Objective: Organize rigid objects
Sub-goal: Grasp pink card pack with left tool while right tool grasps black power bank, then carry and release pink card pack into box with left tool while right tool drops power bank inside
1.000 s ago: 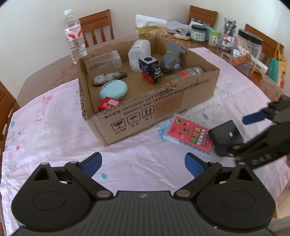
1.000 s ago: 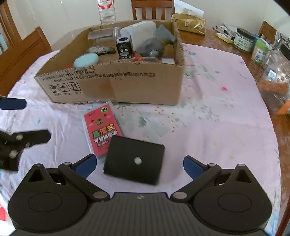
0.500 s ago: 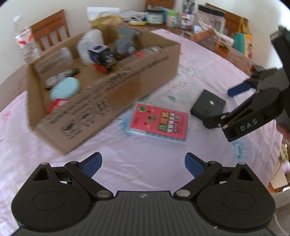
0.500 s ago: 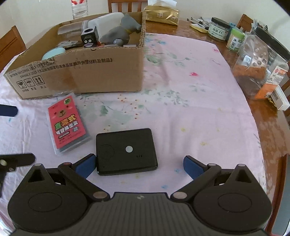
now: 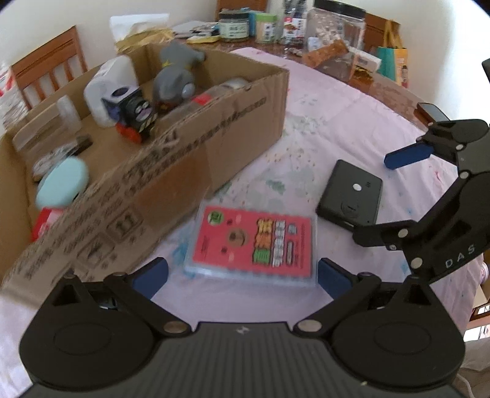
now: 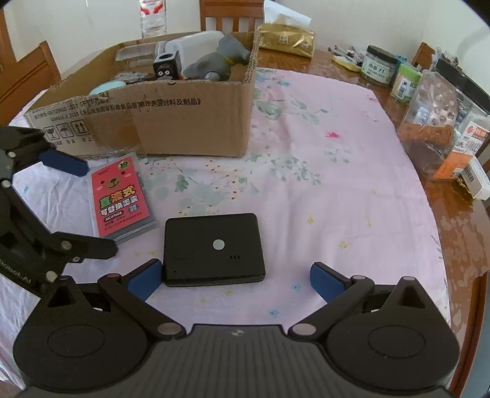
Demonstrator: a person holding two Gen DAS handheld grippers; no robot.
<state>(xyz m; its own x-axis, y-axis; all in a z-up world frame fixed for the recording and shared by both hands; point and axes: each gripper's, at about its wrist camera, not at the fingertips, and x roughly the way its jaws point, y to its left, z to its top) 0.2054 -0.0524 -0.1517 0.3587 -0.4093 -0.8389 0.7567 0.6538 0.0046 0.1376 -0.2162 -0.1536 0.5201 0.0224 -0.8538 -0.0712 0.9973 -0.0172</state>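
A red card-backed pack (image 5: 254,242) lies flat on the pink cloth in front of the cardboard box (image 5: 214,144). My left gripper (image 5: 242,275) hangs low over it, jaws opening, the pack just ahead of the blue pads and untouched. A flat black device (image 6: 214,248) lies to the right of the pack (image 6: 122,199). My right gripper (image 6: 235,278) is open around the device's near end, its left pad close beside the edge. The box (image 6: 171,110) holds a toy train, a grey toy, a white bottle and a teal disc. Each gripper shows in the other's view (image 5: 387,196) (image 6: 82,203).
Jars (image 6: 379,64), a clear tub (image 6: 441,122) and small cartons crowd the bare wooden table (image 6: 453,214) at the right. A gold packet (image 6: 284,39) and a water bottle (image 6: 153,15) stand behind the box. Wooden chairs ring the table.
My left gripper has rolled, sunk and closed in on the red pack, and its jaws have widened. My right gripper has crept forward until the black device sits between its fingers.
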